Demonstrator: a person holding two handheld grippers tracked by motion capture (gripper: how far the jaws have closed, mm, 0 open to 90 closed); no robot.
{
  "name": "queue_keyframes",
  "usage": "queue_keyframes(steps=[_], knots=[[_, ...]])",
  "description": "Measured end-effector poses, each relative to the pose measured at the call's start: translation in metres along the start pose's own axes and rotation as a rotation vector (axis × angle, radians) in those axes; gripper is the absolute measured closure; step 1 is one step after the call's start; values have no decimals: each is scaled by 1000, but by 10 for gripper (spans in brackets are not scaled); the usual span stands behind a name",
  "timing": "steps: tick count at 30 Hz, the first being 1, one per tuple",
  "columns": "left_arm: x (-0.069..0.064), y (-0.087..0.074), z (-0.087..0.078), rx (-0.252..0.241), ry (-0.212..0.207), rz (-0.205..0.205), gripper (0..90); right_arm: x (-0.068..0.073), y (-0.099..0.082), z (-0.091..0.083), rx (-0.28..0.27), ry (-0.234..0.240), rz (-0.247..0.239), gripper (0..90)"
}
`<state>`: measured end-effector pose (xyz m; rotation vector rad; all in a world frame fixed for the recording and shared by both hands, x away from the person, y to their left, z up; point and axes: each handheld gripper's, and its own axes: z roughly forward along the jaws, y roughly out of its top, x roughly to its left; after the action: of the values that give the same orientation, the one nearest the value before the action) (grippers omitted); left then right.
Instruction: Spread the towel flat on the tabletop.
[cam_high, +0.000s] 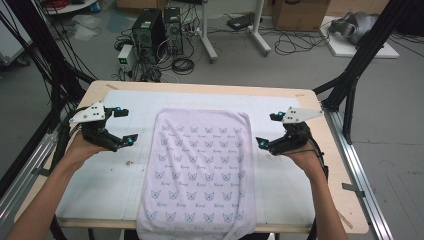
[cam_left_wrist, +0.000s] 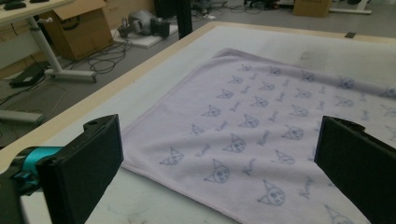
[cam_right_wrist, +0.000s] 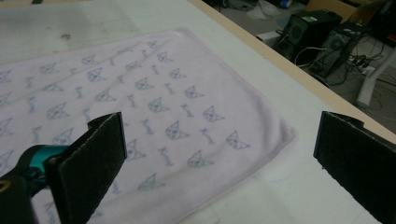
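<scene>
- The towel (cam_high: 200, 170) lies flat in the middle of the tabletop (cam_high: 300, 100), its long axis running from the far edge toward the near edge, where its near end hangs a little over that edge.
- Its far end stops short of the far edge; the two far corners lie level with the tongs, one on each side.
- The left gripper (cam_high: 122, 125) hovers above the tabletop off the towel's left side, jaws pointing inward at the far-left corner; the towel lies to its right.
- In the left gripper view the jaws stand wide apart with nothing between them, the towel (cam_left_wrist: 261, 126) spread on the tabletop ahead.
- The right gripper (cam_high: 270, 130) mirrors it off the right side, jaws pointing in at the far-right corner; the towel lies to its left.
- In the right gripper view its jaws are likewise released and bare, and the rounded corner of the towel (cam_right_wrist: 154, 107) sits between and beyond them.
- Each hand is near its own corner and about equally close, so neither has the advantage.
- Judged from this, a next move on the far corners calls for both tongs to come in and down across the short axis.
</scene>
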<state>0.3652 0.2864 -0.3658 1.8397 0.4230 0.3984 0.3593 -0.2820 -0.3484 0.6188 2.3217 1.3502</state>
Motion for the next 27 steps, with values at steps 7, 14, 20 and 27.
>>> queue_keyframes(steps=[7,14,20,27], knots=[[-15,-7,-17,-24,4,-6,17,18,-26,-14,3,119,-33,16],[-25,-14,-24,-31,-3,5,17,50,-43,-17,66,277,-144,18],[-30,-15,-22,-16,-14,15,17,64,-48,-17,85,300,-160,18],[-33,-13,-26,-23,-17,28,17,87,-54,-9,161,374,-226,45]])
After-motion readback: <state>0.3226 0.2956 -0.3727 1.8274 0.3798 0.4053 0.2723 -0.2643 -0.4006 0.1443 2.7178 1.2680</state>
